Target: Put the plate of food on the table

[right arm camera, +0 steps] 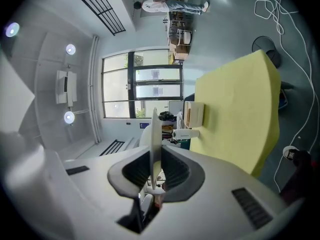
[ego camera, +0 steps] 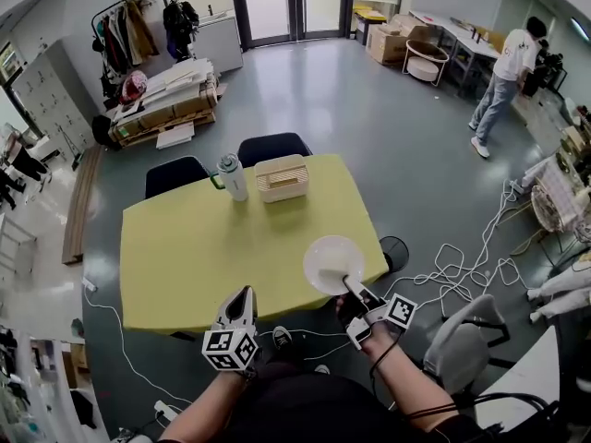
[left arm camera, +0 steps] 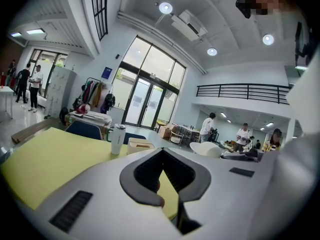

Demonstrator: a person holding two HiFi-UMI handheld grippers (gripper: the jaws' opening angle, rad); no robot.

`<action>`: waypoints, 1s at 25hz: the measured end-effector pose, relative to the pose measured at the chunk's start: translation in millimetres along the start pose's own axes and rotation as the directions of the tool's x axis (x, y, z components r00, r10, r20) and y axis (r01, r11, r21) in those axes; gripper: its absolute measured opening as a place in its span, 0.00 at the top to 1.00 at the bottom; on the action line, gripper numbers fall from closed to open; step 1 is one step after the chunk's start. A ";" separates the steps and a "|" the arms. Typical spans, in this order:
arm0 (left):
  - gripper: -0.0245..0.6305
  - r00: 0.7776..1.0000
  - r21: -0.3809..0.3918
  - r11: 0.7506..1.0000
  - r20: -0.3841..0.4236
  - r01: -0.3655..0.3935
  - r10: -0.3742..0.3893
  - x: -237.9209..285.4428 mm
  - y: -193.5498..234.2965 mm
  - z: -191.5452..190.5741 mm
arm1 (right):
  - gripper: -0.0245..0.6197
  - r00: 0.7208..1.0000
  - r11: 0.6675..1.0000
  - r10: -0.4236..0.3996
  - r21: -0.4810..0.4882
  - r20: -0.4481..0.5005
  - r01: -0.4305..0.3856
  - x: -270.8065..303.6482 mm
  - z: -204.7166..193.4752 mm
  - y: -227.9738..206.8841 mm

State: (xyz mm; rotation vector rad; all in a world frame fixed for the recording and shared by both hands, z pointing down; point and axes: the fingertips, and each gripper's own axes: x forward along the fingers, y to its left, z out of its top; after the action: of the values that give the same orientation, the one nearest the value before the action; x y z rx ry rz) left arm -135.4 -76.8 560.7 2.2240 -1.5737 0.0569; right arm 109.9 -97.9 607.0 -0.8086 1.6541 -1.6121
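Observation:
A white plate (ego camera: 332, 264) hovers over the near right corner of the yellow table (ego camera: 194, 257); I make out no food on it. My right gripper (ego camera: 354, 290) is shut on the plate's near rim. In the right gripper view the plate (right arm camera: 155, 129) shows edge-on, clamped between the dark pads (right arm camera: 176, 170) of the right gripper (right arm camera: 156, 154). My left gripper (ego camera: 245, 295) hangs at the table's front edge, pointing across the top, shut with nothing in it. In the left gripper view the tips of the left gripper (left arm camera: 162, 151) meet, and the plate (left arm camera: 206, 149) shows at the right.
A white tumbler (ego camera: 232, 175) and a beige slatted box (ego camera: 281, 177) stand at the table's far edge, with two dark chairs (ego camera: 272, 146) behind. White cables (ego camera: 462, 266) lie on the floor at the right, near a grey chair (ego camera: 462, 340). A person (ego camera: 503, 72) stands far right.

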 end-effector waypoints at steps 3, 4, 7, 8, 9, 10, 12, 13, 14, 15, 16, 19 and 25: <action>0.95 1.000 -0.008 1.000 -0.005 0.023 -0.023 25.1 14.7 8.5 | 0.89 1.000 1.000 -0.018 -0.006 0.021 0.018 18.3 8.2 -4.2; 0.95 1.000 -0.011 0.999 -0.006 0.030 -0.030 32.4 19.4 11.5 | 0.89 0.999 1.000 -0.024 -0.012 0.030 0.024 24.3 11.9 -5.5; 0.95 0.998 -0.015 0.998 -0.013 0.055 -0.055 49.1 32.2 18.9 | 0.89 0.998 0.999 -0.036 -0.029 0.059 0.038 40.9 22.0 -7.7; 0.95 0.998 -0.013 0.998 -0.015 0.064 -0.065 53.9 35.7 20.9 | 0.89 0.997 0.999 -0.038 -0.035 0.069 0.040 45.9 25.6 -8.6; 0.95 0.997 -0.008 0.997 -0.017 0.075 -0.076 58.7 38.4 23.0 | 0.89 0.996 0.998 -0.038 -0.040 0.079 0.041 50.5 29.4 -9.4; 0.95 0.996 0.000 0.996 -0.018 0.087 -0.087 63.7 40.1 25.4 | 0.89 0.995 0.998 -0.036 -0.043 0.089 0.040 54.6 33.3 -10.2; 0.95 0.994 0.016 0.994 -0.021 0.108 -0.108 74.5 42.2 30.0 | 0.89 0.994 0.998 -0.032 -0.048 0.104 0.037 61.8 41.3 -11.0; 0.95 0.993 0.018 0.993 -0.023 0.114 -0.113 80.1 43.1 31.9 | 0.89 0.994 0.998 -0.030 -0.051 0.110 0.035 65.2 45.3 -11.2; 0.95 0.993 0.016 0.993 -0.025 0.117 -0.117 85.4 44.0 33.3 | 0.89 0.993 0.998 -0.029 -0.054 0.114 0.036 68.2 49.1 -11.9; 0.95 0.993 0.014 0.993 -0.028 0.119 -0.118 90.3 44.4 34.1 | 0.89 0.992 0.998 -0.032 -0.056 0.118 0.038 70.6 53.0 -13.4; 0.95 0.992 0.012 0.993 -0.030 0.119 -0.119 95.2 44.4 34.3 | 0.89 0.992 0.997 -0.037 -0.059 0.121 0.044 72.5 57.5 -16.0; 0.95 0.993 0.017 0.993 -0.036 0.116 -0.115 113.3 42.5 36.6 | 0.89 0.990 0.996 -0.060 -0.060 0.129 0.068 80.9 76.7 -28.1; 0.95 0.998 0.034 0.998 -0.028 0.053 -0.052 134.2 43.5 39.3 | 0.89 0.990 0.992 -0.106 -0.060 0.089 0.111 100.4 116.3 -67.1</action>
State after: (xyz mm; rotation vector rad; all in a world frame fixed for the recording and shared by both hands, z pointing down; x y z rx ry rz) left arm -134.5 -222.7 573.9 2.2800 -1.5106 0.1002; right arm 145.4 -249.5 669.1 -1.0023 1.6333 -1.5811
